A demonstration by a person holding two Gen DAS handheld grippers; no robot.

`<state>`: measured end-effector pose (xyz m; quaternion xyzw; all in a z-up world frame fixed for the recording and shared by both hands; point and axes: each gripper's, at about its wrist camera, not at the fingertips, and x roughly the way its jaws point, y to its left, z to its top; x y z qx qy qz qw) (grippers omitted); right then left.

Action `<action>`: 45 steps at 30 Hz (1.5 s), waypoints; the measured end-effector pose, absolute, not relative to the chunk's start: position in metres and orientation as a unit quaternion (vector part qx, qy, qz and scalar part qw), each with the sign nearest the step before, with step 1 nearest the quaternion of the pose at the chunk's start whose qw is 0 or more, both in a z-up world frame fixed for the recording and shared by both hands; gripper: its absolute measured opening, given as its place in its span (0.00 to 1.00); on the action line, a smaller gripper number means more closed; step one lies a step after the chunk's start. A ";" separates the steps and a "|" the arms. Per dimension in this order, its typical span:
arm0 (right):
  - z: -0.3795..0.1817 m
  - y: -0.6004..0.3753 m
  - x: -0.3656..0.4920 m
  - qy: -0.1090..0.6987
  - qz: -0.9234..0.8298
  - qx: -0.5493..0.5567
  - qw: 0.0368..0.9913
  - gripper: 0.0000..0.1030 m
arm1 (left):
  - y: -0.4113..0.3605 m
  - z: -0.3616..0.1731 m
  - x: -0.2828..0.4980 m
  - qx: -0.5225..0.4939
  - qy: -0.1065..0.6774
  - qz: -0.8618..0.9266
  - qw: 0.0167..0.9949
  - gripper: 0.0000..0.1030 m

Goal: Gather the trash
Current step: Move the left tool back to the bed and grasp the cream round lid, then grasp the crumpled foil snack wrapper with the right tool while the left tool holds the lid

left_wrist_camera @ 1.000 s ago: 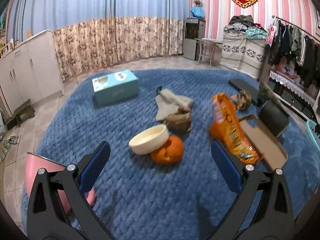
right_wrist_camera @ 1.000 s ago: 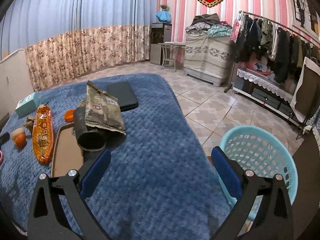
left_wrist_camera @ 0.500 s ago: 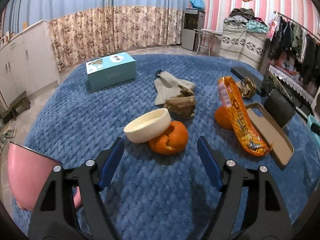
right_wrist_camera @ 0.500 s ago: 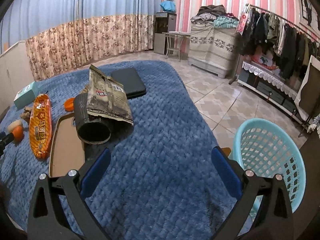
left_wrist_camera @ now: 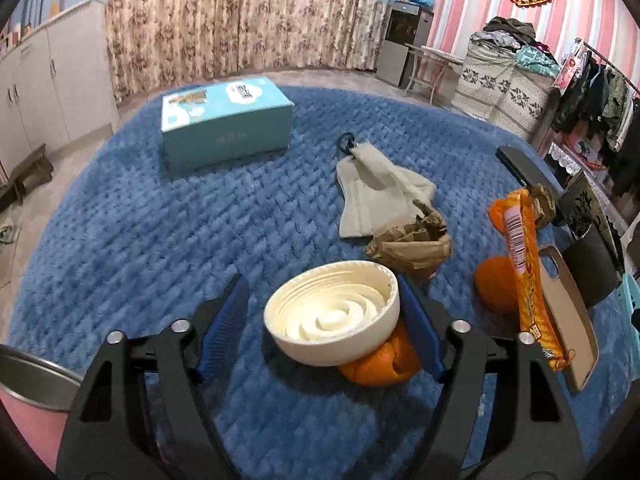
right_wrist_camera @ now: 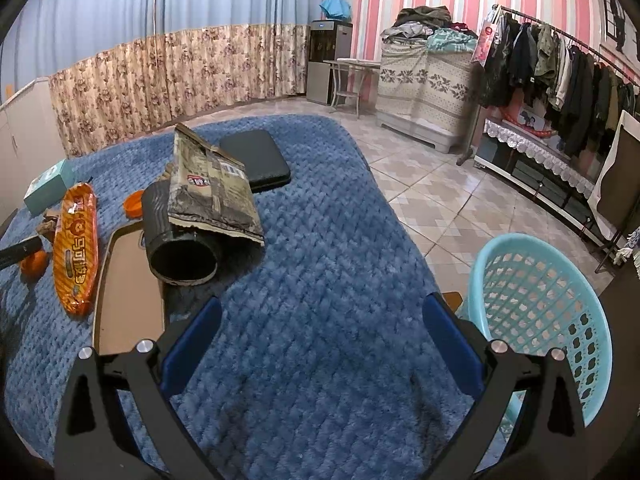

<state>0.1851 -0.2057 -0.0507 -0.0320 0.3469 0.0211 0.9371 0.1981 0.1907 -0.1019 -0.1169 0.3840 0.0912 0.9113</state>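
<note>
On the blue blanket (left_wrist_camera: 160, 240) a cream bowl (left_wrist_camera: 332, 316) leans on an orange peel (left_wrist_camera: 380, 364). My left gripper (left_wrist_camera: 320, 296) straddles both. Its jaws are closing, the right pad close by the bowl's rim and the left pad still apart from it. Crumpled brown paper (left_wrist_camera: 412, 240), a beige cloth (left_wrist_camera: 376, 196) and an orange snack packet (left_wrist_camera: 524, 272) lie beyond. My right gripper (right_wrist_camera: 320, 304) hangs open and empty over the blanket, beside a teal basket (right_wrist_camera: 540, 300). A dark snack bag (right_wrist_camera: 212, 188) rests on a black cup (right_wrist_camera: 180, 232).
A teal box (left_wrist_camera: 224, 120) stands at the back left. A brown tray (right_wrist_camera: 128, 292), a black pad (right_wrist_camera: 256, 160) and a whole orange (left_wrist_camera: 492, 288) lie on the blanket. A pink bin (left_wrist_camera: 32, 400) is at the left gripper's lower left. Tiled floor lies to the right.
My left gripper has moved forward and down until the bowl and peel sit between its jaws, which have narrowed. The right gripper has barely moved and stays wide.
</note>
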 end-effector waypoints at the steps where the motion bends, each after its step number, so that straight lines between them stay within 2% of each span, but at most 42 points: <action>1: -0.051 -0.206 0.185 0.347 0.022 -0.032 0.937 0.95 | 0.190 -0.104 0.199 -0.120 0.386 0.081 0.911 0.59; 9: -0.038 -0.191 0.196 0.328 0.045 -0.041 0.943 0.95 | 0.179 -0.091 0.194 -0.081 0.362 0.097 0.923 0.59; 19: -0.024 -0.122 0.239 0.313 0.095 -0.064 0.943 0.95 | 0.176 -0.061 0.190 -0.077 0.331 0.090 0.936 0.59; 23: -0.026 -0.094 0.274 0.337 0.100 -0.077 0.933 0.95 | 0.175 -0.054 0.188 -0.086 0.326 0.080 0.938 0.59; 25: -0.031 -0.087 0.286 0.352 0.095 -0.087 0.927 0.92 | 0.173 -0.051 0.189 -0.084 0.325 0.077 0.939 0.59; 28: -0.036 -0.092 0.296 0.366 0.096 -0.081 0.922 0.68 | 0.170 -0.046 0.189 -0.082 0.321 0.069 0.941 0.59; 31: -0.034 -0.109 0.299 0.372 0.107 -0.043 0.921 0.51 | 0.170 -0.042 0.189 -0.075 0.314 0.064 0.944 0.59; 32: -0.034 -0.113 0.300 0.375 0.105 -0.038 0.920 0.39 | 0.169 -0.042 0.189 -0.075 0.313 0.062 0.945 0.59; 34: -0.037 -0.125 0.302 0.385 0.113 -0.020 0.916 0.35 | 0.169 -0.043 0.190 -0.076 0.314 0.060 0.945 0.59; 36: -0.044 -0.131 0.302 0.393 0.116 -0.018 0.912 0.22 | 0.169 -0.044 0.191 -0.078 0.316 0.059 0.944 0.59; 38: -0.048 -0.131 0.301 0.392 0.118 -0.022 0.912 0.16 | 0.167 -0.046 0.192 -0.080 0.319 0.059 0.943 0.59; 42: -0.047 -0.132 0.296 0.379 0.122 -0.027 0.917 0.07 | 0.160 -0.043 0.192 -0.069 0.316 0.057 0.944 0.59; 45: -0.037 -0.137 0.287 0.360 0.118 -0.038 0.925 0.05 | 0.158 -0.040 0.194 -0.066 0.314 0.057 0.946 0.59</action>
